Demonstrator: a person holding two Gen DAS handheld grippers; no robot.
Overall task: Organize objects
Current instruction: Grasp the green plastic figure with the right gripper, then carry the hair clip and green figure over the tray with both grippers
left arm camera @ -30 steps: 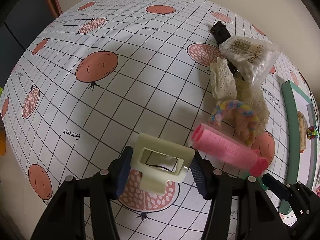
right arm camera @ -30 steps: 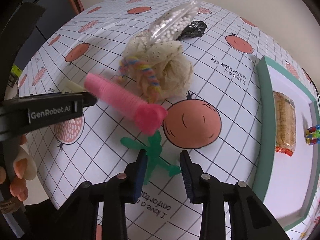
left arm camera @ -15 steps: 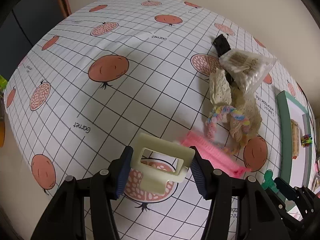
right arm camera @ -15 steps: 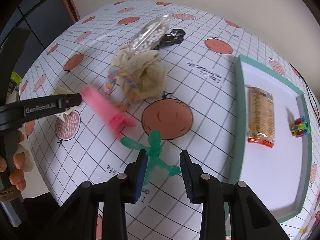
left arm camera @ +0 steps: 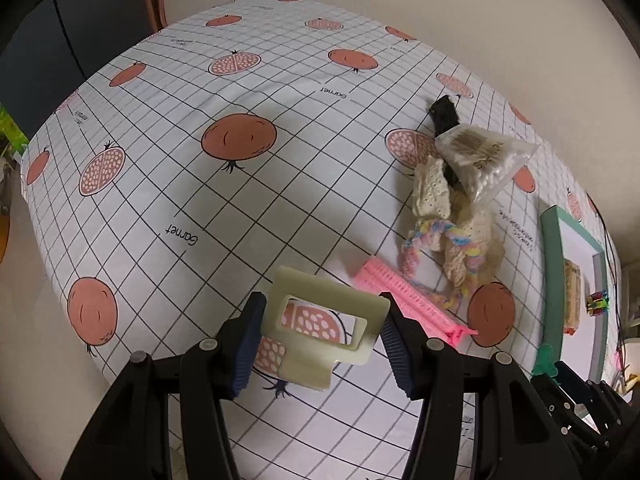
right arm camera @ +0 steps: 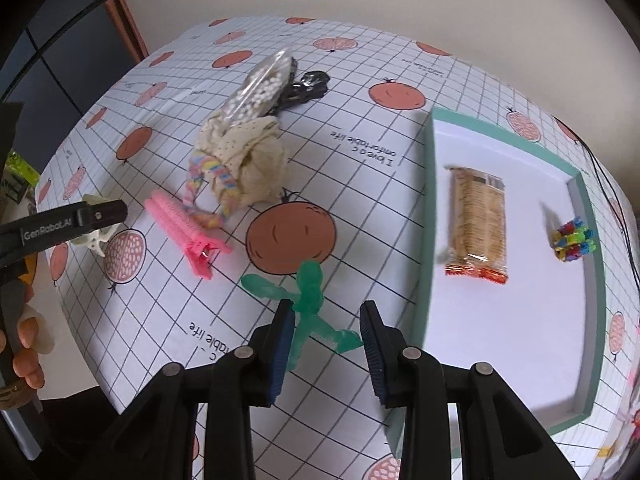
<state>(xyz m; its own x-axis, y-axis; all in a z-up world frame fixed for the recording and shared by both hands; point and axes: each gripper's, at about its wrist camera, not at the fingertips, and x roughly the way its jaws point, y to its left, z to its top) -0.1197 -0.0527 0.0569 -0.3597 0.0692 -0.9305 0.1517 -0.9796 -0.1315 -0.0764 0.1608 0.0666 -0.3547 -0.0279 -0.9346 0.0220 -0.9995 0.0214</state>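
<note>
- The left gripper [left arm camera: 320, 340] was clenched on a cream plastic clip [left arm camera: 320, 330], one finger against each side edge, the clip held clear above the counter [left arm camera: 180, 160] over a printed fruit near the counter's near-left corner.
- The right gripper [right arm camera: 325, 340] stood released. A green toy figure [right arm camera: 306, 296] lay flat on the counter between its fingers; the figure's trunk sat close by the left finger, with one limb reaching toward the right finger.
- The figure's long axis ran roughly along the reach of the fingers, tilted slightly left. Judgement: the fingers would close across its narrow width.
- A teal-rimmed tray [right arm camera: 426, 216] lay just right of the figure, near the counter's right edge, holding a wrapped snack bar [right arm camera: 478, 224] and a small multicoloured piece [right arm camera: 573, 239]. The right gripper was the nearer to it.
- Between the two grippers lay a pink hair clip [right arm camera: 184, 226], its long axis diagonal. Beyond it sat a cream cloth bundle [right arm camera: 252, 164] with a pastel braided cord [right arm camera: 212, 184] and a bag of white beads [right arm camera: 260, 88].
</note>
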